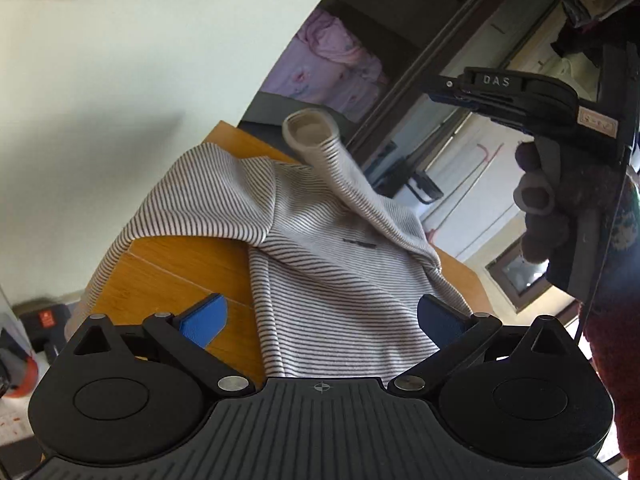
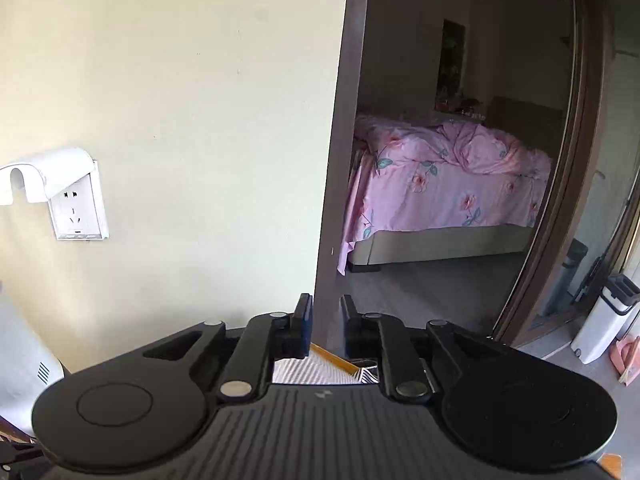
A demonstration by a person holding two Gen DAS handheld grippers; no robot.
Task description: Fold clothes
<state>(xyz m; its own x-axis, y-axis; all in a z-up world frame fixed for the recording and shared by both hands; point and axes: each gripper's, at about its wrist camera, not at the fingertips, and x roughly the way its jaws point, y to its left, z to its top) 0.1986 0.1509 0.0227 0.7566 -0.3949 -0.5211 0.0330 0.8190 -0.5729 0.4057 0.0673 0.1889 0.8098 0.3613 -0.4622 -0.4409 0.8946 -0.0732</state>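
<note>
A grey-and-white striped long-sleeved shirt lies crumpled on a wooden table. One sleeve stands up in the air with its cuff open towards the camera, blurred. My left gripper is open, its blue pads on either side of the shirt's body, low over it. My right gripper is held high at the upper right in the left wrist view, in a gloved hand, clear of the shirt. In the right wrist view it is nearly shut with a narrow gap and nothing between its fingers; a bit of striped shirt shows below.
A pale wall with a socket is to the left. An open doorway shows a bed with pink floral bedding. A white bin stands at the right. Dark and red objects lie on the floor left of the table.
</note>
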